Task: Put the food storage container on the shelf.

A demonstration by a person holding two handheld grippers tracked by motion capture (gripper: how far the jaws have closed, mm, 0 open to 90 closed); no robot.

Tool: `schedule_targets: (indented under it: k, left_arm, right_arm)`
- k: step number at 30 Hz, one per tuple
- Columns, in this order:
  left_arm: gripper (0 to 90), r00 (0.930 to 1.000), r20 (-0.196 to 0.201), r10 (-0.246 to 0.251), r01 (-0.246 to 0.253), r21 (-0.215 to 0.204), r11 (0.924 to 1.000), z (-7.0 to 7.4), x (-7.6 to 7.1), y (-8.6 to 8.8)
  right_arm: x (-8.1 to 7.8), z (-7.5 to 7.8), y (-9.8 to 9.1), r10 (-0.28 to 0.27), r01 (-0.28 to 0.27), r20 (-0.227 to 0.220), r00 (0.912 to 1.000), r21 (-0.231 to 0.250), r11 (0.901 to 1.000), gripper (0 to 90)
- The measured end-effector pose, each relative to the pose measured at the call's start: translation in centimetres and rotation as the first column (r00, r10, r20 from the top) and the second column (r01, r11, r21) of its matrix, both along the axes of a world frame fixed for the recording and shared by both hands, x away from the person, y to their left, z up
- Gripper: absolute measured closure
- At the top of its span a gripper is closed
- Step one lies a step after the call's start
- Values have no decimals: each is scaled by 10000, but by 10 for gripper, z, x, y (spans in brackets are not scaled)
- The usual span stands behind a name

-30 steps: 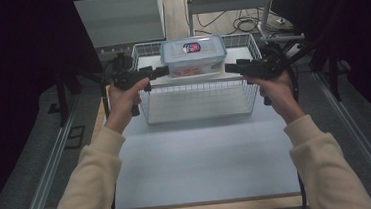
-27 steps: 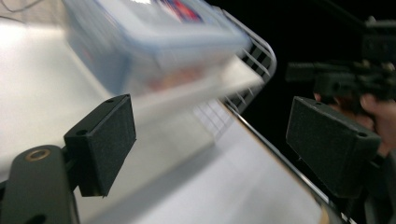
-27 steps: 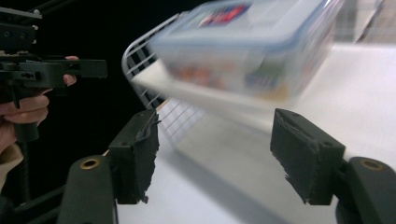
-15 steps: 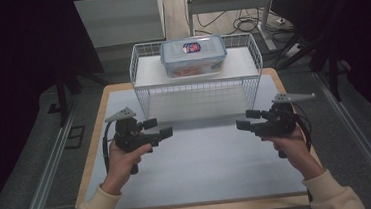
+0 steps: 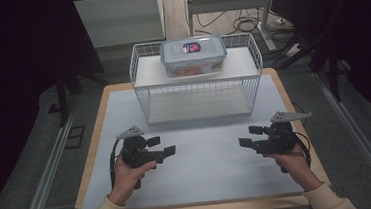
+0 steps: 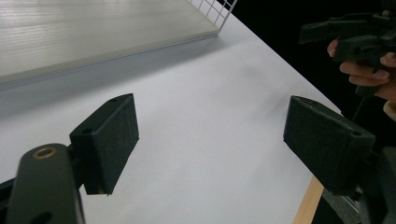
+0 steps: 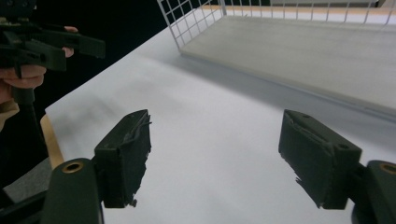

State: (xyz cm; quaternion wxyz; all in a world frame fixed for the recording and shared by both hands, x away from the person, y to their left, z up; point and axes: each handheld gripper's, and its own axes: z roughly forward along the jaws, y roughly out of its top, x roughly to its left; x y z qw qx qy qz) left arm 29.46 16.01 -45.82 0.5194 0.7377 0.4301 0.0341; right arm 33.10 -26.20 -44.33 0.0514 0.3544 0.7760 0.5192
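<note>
A clear plastic container with a blue lid (image 5: 193,56) sits on the upper shelf of a white wire basket (image 5: 197,91) at the back of the table. My left gripper (image 5: 164,145) hovers over the white mat near the front left, open and empty, with its jaws pointing right. Opposite it at the front right is my right gripper (image 5: 248,135), also open and empty, facing left. In the left gripper view the left gripper (image 6: 210,140) has only mat between its jaws. The right gripper (image 7: 215,149) looks the same in its own view.
A white mat (image 5: 204,173) covers the wooden table (image 5: 99,114). The basket's lower shelf (image 7: 327,51) lies ahead of both grippers. Each gripper view catches the opposite gripper: the right one (image 6: 355,37), the left one (image 7: 42,42). Dark floor and metal rails (image 5: 47,160) flank the table.
Both grippers have drawn back from the sides of the container at the basket to the front of the table. The container has stayed on the upper shelf.
</note>
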Motion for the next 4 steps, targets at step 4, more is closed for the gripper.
schedule_targets:
  k: [4]
  left_arm:
    - [178, 10000, -96, 1, -3, -196, 9998, -5, -1, 1]
  right_arm:
    - [-2, 0, -1, -298, 306, 547, 9981, -142, 9994, 171]
